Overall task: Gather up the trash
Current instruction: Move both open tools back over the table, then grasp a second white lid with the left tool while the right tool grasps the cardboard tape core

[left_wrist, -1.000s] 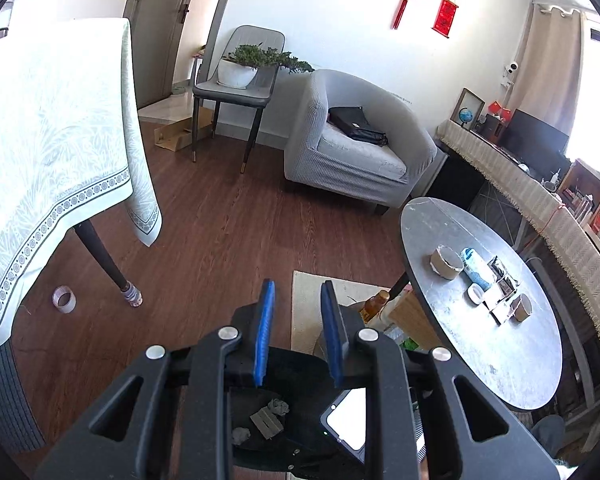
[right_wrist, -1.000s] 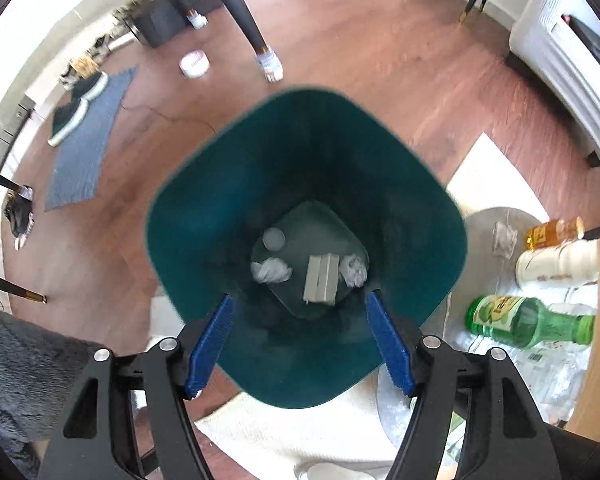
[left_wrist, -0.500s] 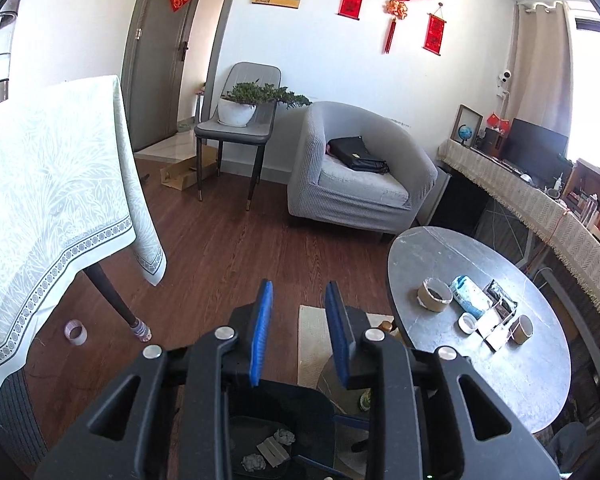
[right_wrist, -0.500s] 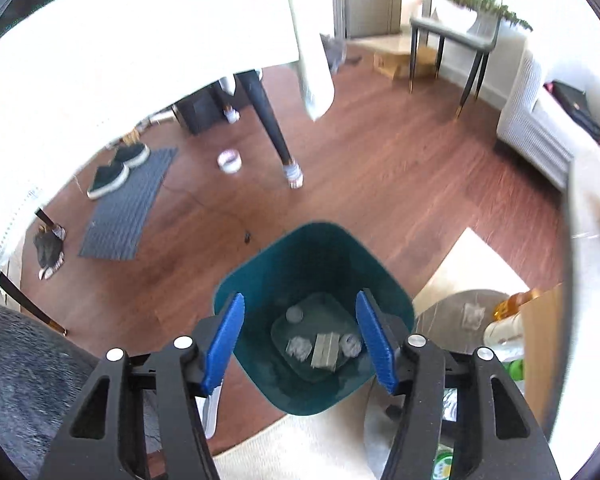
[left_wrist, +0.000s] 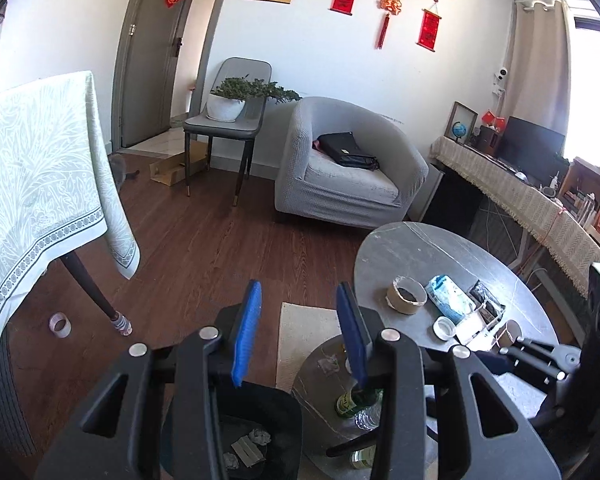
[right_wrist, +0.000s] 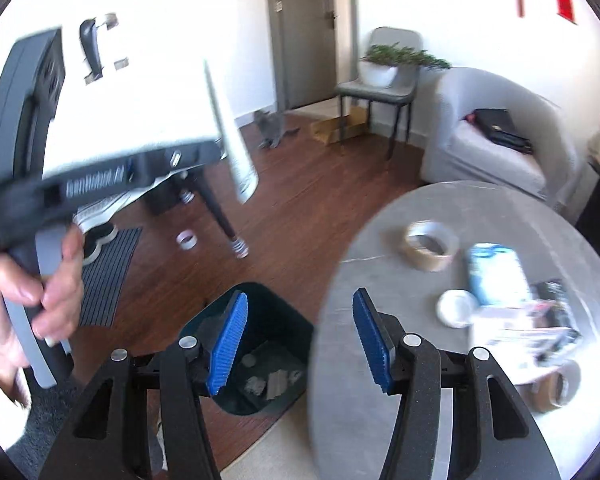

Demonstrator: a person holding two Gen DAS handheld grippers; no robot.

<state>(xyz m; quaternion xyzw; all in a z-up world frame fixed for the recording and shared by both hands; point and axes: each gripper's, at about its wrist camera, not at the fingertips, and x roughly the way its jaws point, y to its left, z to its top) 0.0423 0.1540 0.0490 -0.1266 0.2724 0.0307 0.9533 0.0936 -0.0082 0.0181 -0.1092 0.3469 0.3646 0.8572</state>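
A dark green trash bin (right_wrist: 296,322) stands on the floor beside the round grey table (right_wrist: 380,420). Crumpled paper (right_wrist: 255,385) and a scrap of card lie at its bottom. My right gripper (right_wrist: 300,344) hangs above the bin and the table's edge, open, with nothing between its blue pads. My left gripper (left_wrist: 298,336) is above the bin (left_wrist: 288,408); its jaws are opening and hold nothing. On the table lie a brown tape roll (right_wrist: 430,246), a blue packet (right_wrist: 496,276), a white lid (right_wrist: 458,308) and clear packaging. A hand (right_wrist: 40,292) holds the left gripper's handle.
A cloth-draped table (left_wrist: 40,184) stands at the left, with a small tape roll (left_wrist: 60,325) on the floor by its leg. Bottles (left_wrist: 356,400) stand on the round table's lower shelf. Behind are a grey armchair (left_wrist: 352,192), a chair with a plant, and a cat (right_wrist: 270,126).
My right gripper rose from close over the bin and tilted up toward the round table, its jaws narrower. My left gripper's jaws widened and it lifted a little.
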